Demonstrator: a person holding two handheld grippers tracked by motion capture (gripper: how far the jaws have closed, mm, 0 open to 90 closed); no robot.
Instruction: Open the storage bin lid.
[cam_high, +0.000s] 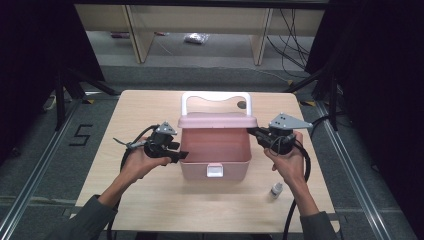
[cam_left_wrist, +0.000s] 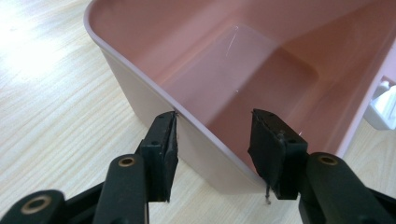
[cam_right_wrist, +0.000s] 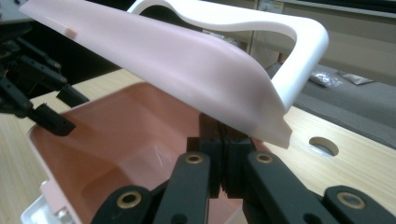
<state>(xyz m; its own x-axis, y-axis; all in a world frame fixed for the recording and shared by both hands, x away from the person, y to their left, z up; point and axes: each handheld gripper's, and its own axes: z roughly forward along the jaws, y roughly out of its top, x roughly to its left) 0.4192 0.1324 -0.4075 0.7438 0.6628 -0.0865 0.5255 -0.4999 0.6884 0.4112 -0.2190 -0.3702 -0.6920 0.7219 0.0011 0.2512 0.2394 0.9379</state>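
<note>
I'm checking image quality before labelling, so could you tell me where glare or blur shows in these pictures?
Left gripper view: strong glare washes out the table at upper left, and the pink box is sharp. Right gripper view: the lid is bright and the background soft. High view: evenly lit table, dark surroundings.

A pale pink plastic storage box (cam_high: 215, 147), rectangular with rounded corners, stands upright at the centre of the high view. Its inside is bare, smooth and glossy, with a flat floor that fills the upper half of the left gripper view (cam_left_wrist: 243, 60). A white latch tab (cam_high: 215, 171) sits at the middle of the front wall, toward the lower edge of the frame. The box's pink hinged lid (cam_high: 217, 120) is lifted and tilted back along the far rim; in the right gripper view it slants across the upper part of the frame (cam_right_wrist: 163, 60). A white arched carrying handle (cam_high: 216, 97) rises from the lid, toward the top of the frame.
</note>
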